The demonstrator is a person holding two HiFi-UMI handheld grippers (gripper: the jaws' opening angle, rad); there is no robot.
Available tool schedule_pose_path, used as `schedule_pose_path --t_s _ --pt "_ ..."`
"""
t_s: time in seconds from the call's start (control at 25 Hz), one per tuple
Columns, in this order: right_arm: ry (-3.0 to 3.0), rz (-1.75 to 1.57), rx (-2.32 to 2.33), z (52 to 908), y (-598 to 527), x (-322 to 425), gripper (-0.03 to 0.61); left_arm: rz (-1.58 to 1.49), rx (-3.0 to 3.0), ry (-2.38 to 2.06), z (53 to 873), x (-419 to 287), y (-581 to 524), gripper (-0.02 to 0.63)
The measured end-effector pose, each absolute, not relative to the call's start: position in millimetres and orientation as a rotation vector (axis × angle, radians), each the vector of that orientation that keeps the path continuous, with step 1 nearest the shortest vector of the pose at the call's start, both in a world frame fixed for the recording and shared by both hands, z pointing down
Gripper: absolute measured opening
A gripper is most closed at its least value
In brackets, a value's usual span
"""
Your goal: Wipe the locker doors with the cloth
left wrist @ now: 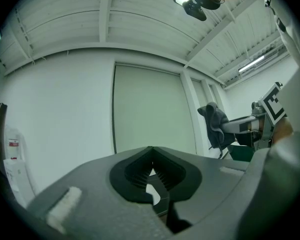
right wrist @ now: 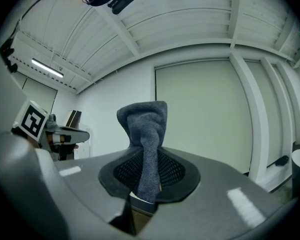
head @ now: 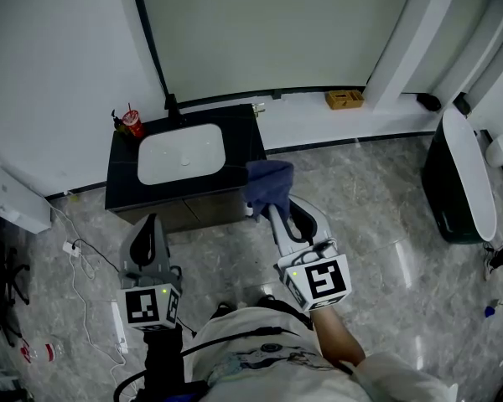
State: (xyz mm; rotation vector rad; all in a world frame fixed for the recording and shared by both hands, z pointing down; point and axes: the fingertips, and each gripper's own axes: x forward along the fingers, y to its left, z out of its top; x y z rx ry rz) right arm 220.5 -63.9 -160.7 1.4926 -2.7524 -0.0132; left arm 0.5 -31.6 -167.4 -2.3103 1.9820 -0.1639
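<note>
Closest to me, the left gripper (left wrist: 151,155) has its jaws clenched together with nothing between them. The right gripper (right wrist: 149,156) is clamped on the blue-grey cloth (right wrist: 142,118), which stands up above the jaws in a folded bunch.

The cloth looks soft, light and limp to me. It should flatten easily on a surface but can slip out if it is pinched only at an edge, so a thick fold in the middle (as it is taken now) seems the good place.

Only the right gripper view shows this pinch between the pads. The head view shows the cloth (head: 269,181) over the corner of the black sink cabinet (head: 124,167), which neither gripper view shows. Farther, the pale door panel (head: 268,32) is apart from the cloth.
</note>
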Motion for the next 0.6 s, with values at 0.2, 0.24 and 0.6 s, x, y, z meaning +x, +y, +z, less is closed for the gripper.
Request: schedule_pose_path --t_s 0.2,0.24,0.6 --pt "-2.746 -0.029 1.492 -155.5 -67.8 221.0 0.071 -0.171 -2.310 1.983 -170.5 0.5 -34.3 0.002" --pt "-2.747 -0.027 1.493 -155.5 -67.5 221.3 0.071 -0.173 -2.312 1.982 -171.3 1.7 -34.0 0.002" --pt "-2.740 -0.016 1.504 -154.7 -71.7 218.7 0.071 -0.164 -2.315 1.963 -174.4 1.4 -39.2 0.002"
